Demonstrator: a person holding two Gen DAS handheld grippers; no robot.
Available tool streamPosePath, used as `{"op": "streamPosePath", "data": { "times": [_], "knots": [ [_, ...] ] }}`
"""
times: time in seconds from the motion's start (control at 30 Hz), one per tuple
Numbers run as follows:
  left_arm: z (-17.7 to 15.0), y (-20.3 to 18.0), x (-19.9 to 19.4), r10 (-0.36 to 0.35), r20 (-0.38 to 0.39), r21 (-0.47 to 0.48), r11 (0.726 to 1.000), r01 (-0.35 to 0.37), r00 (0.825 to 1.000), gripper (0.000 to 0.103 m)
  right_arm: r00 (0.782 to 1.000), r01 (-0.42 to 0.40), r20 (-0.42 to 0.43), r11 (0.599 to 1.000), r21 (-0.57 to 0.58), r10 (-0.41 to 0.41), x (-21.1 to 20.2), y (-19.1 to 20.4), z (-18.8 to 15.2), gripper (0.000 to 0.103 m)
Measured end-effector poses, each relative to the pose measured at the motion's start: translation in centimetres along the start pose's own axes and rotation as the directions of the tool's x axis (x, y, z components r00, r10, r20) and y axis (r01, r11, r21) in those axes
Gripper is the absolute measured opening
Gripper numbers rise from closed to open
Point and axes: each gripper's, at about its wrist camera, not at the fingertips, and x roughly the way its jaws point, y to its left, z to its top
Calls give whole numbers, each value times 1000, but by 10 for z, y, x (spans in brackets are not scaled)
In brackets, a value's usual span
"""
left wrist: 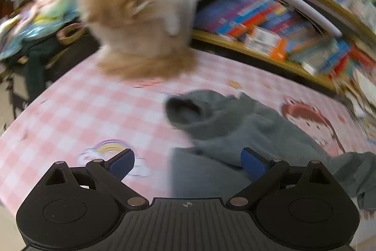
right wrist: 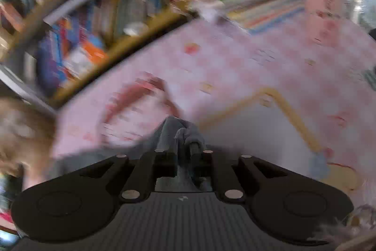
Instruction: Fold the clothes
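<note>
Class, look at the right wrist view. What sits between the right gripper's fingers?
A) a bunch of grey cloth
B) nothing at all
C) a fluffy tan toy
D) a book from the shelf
A: the right gripper has its fingers close together around a bunch of the grey garment.

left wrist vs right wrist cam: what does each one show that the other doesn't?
Left wrist only: the left claw open over the edge of the grey garment, whose cuff opening lies spread on the cloth; a rainbow print; a basket at the back.

Right wrist only: the right claw nearly closed with a bunch of grey fabric between its fingers; a stack of books lying flat on the bed's far side.

Both: the pink checked cloth, the bookshelf and a fluffy tan shape, blurred.
</note>
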Motion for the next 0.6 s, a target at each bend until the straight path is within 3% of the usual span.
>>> {"op": "streamPosePath", "data": {
  "times": [0.1, 0.23, 0.3, 0.37, 0.47, 0.6],
  "knots": [
    [-5, -26, 13, -26, -77, 112, 993, 35, 997, 98, 1000, 30, 4, 1000, 9, -30, 7, -21, -12, 17],
    [-20, -54, 25, 26, -129, 261, 965, 9, 991, 97, 1000, 24, 1, 1000, -14, -24, 9, -37, -28, 18],
    [-17, -51, 22, 31, -105, 234, 972, -6, 994, 97, 999, 37, 7, 999, -33, -37, 6, -39, -33, 21],
    [-8, -46, 18, 23, -67, 205, 979, -9, 997, 97, 998, 54, 18, 997, -62, -53, 7, -40, -36, 33],
    [6, -36, 18, -4, -55, 211, 977, 16, 998, 97, 997, 75, 33, 991, -109, -72, 9, -39, -40, 36],
    [29, -13, 29, -90, -74, 36, 995, 93, 993, 98, 998, 56, 35, 986, -159, -51, 5, -37, -42, 38]
  ]
}}
